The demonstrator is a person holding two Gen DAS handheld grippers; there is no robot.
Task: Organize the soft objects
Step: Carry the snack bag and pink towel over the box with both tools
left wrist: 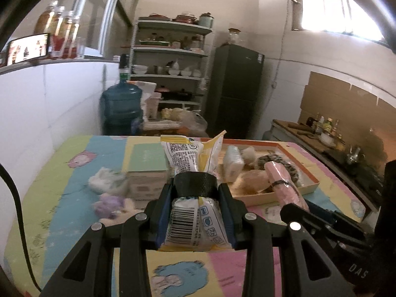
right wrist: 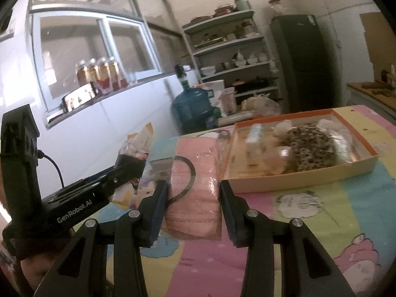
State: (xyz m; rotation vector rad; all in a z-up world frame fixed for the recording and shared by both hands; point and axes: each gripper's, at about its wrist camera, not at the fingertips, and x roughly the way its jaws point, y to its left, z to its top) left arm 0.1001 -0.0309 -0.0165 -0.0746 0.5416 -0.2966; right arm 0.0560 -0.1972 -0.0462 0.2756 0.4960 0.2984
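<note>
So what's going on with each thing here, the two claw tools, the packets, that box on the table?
Left gripper: jaws shut on the yellow snack packet, lifted off the table.
Right gripper: jaws shut on the pink mask pack, also held up.
Orange-rimmed box: open, lying flat, already holding a leopard-print item and other soft things.
Purple fluffy item: loose on the table, outside the box.
White fluffy item: also loose on the table.

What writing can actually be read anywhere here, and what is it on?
"GenRobot.AI": white letters on the side of the left gripper, seen from the right wrist.
"DA5": partly cut off, on the black body of the right gripper, seen from the left wrist.
Yellow and white snack packet: barcode, small print and icons, too small to read.
Pink mask pack: no legible text.
Box label: blurred.
</note>
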